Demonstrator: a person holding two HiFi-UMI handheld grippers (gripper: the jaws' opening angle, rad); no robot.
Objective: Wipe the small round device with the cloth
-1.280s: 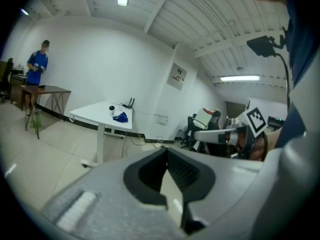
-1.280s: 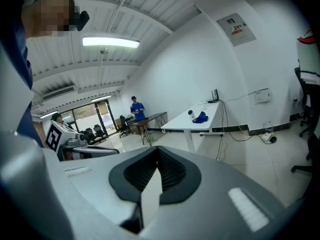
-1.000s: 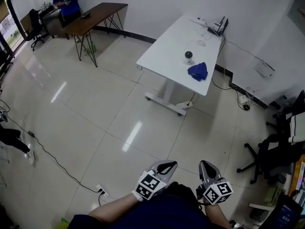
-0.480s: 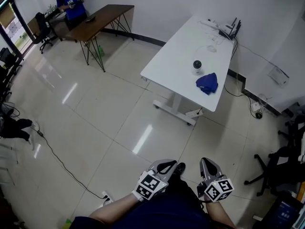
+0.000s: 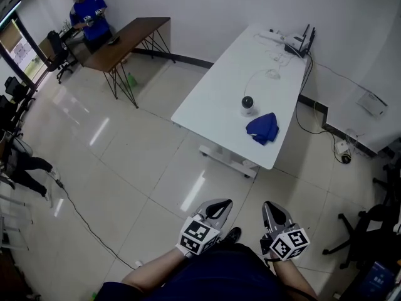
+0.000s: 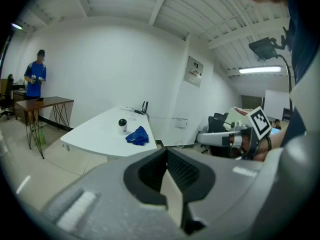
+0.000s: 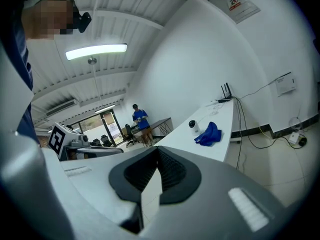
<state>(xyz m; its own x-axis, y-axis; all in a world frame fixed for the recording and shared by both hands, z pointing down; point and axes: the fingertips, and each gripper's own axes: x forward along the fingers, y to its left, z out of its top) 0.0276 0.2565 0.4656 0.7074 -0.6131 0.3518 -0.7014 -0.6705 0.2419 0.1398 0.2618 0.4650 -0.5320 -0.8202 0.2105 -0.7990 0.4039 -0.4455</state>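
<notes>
A small round white device with a dark face [image 5: 247, 105] stands on the white table [image 5: 213, 105]. A crumpled blue cloth [image 5: 262, 128] lies just beside it, toward the table's near end. The same device [image 6: 122, 125] [image 7: 192, 126] and cloth [image 6: 137, 136] [image 7: 208, 134] show far off in both gripper views. My left gripper [image 5: 216, 209] and right gripper [image 5: 273, 215] are held close to my body at the bottom of the head view, well short of the table. Both are shut with nothing between the jaws.
A router and cables [image 5: 294, 42] sit at the table's far end. A brown desk [image 5: 128, 36] with a person in blue [image 5: 88, 14] behind it stands at the far left. Office chairs [image 5: 376, 227] are at the right. A cable runs across the tiled floor [image 5: 75, 212].
The view has shifted: the white table now sits nearer and lower in the head view. Both grippers stay shut and close to my body.
</notes>
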